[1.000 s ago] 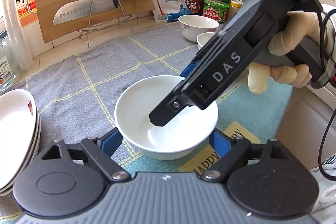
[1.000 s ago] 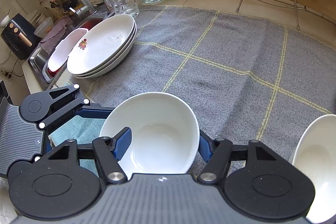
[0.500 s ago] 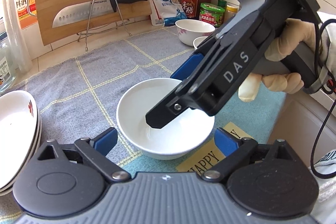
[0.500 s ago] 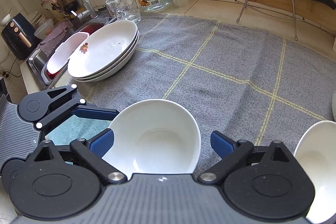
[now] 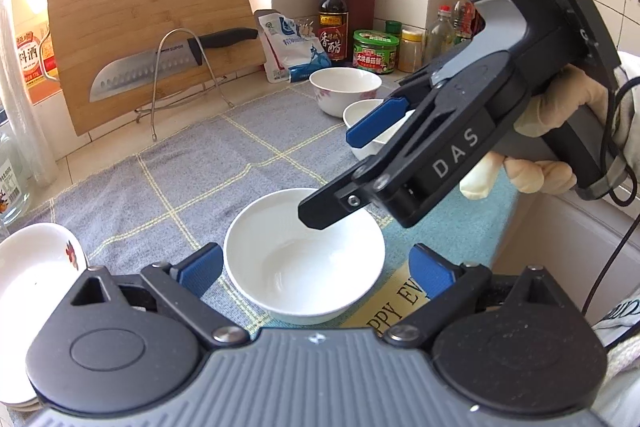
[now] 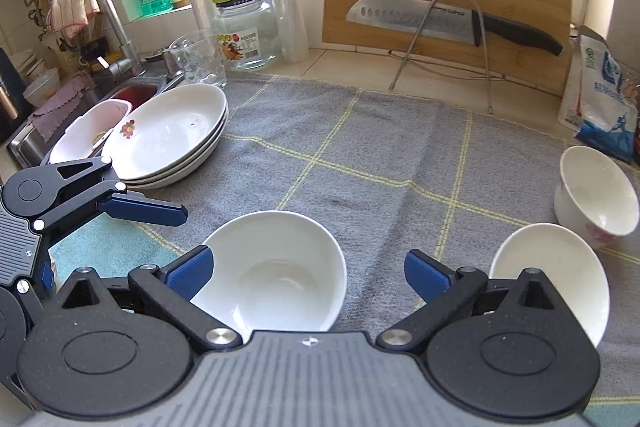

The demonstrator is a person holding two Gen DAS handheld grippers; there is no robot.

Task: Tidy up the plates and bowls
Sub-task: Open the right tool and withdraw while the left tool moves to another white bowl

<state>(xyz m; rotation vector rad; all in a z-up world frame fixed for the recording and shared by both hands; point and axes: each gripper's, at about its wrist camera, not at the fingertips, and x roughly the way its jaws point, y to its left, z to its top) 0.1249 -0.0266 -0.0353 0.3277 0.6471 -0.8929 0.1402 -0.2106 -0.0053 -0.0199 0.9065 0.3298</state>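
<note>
Grey checked cloth (image 6: 360, 163) covered the counter by the sink (image 6: 132, 93), where both grippers (image 5: 316, 273) (image 6: 306, 277), jaws just opened wide, flanked a bowl (image 5: 304, 259) unheld.

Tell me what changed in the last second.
The right gripper let go of the white bowl's rim; its jaws have just been opening, and it lifted back. The left gripper's jaws have also widened, clear of the bowl. The bowl, plate stack and other bowls stayed put.
</note>
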